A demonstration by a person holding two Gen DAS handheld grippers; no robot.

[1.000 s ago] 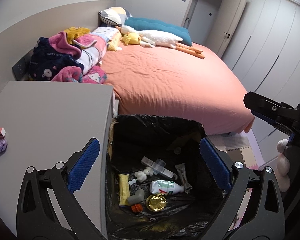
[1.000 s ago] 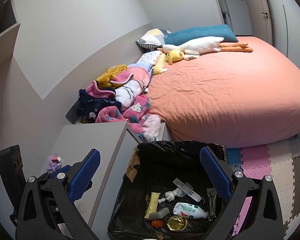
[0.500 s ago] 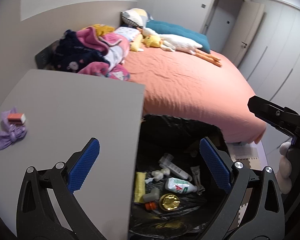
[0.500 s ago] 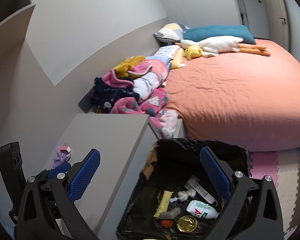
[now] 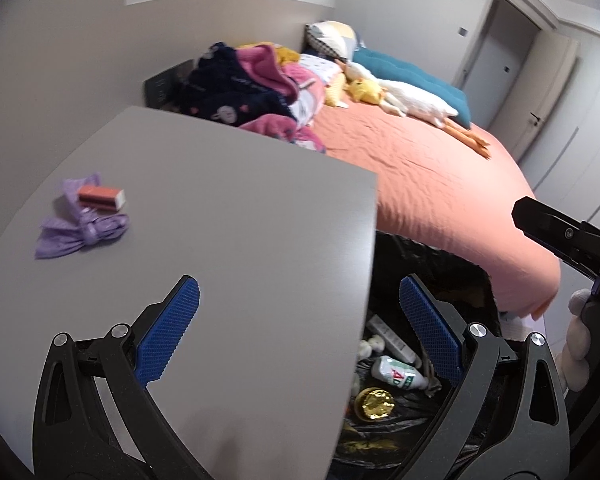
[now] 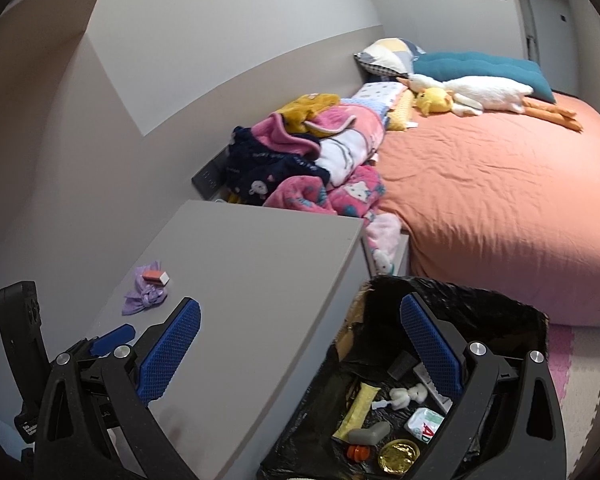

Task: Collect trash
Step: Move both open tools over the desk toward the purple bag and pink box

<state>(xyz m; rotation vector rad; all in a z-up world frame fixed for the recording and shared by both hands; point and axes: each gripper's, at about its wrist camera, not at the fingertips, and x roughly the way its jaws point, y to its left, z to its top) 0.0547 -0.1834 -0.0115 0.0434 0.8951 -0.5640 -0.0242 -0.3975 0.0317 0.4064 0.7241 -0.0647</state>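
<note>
A black-lined trash bin [image 6: 452, 292] stands beside a grey cabinet [image 6: 260, 272] and holds several pieces of trash, among them a white bottle [image 5: 398, 372] and a gold lid [image 6: 398, 456]. On the cabinet top lie a purple cloth [image 5: 80, 232] with a small orange and white block [image 5: 100, 198] on it; both also show in the right wrist view, cloth [image 6: 146, 296] and block [image 6: 156, 277]. My left gripper [image 5: 298, 330] is open and empty over the cabinet's right edge. My right gripper [image 6: 300, 350] is open and empty above the bin's left side.
A bed with an orange sheet [image 6: 500, 200] lies behind the bin. A pile of pink and navy clothes [image 6: 308, 160] sits at its head next to the cabinet, with plush toys [image 6: 472, 96] and pillows beyond. Foam floor mats [image 6: 580, 360] are at the right.
My left gripper has swung left from over the bin to over the cabinet top, bringing the purple cloth and block nearer. My right gripper has shifted left too. Both stay open.
</note>
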